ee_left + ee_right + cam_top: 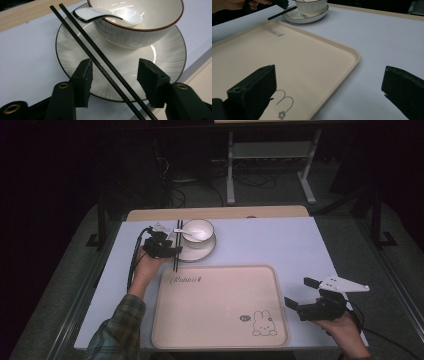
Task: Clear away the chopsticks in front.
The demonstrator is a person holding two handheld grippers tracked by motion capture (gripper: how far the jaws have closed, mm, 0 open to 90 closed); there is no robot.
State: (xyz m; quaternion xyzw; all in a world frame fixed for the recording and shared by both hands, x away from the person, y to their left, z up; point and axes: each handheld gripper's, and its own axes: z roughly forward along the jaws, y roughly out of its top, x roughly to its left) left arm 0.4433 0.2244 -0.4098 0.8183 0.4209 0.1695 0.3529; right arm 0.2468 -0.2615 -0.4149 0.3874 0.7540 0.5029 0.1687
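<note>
On the pale table (280, 240), spoon (107, 15) in bowl (140, 30); both grippers' fingers apart.

Glossy white ceramic bowl (140, 27), spoon (107, 15) and ribbed saucer (162, 57) are gleaming with reflections. Beside the bowl, smooth black chopsticks (100, 62) are lying; the matt beige plastic tray (220, 305) is looking dull, the foam-like jaw pads rough.

The left gripper (169, 246) is near the table's far edge, jaws apart. The right gripper (299, 295) hovers near the right edge, jaws wide apart.
</note>
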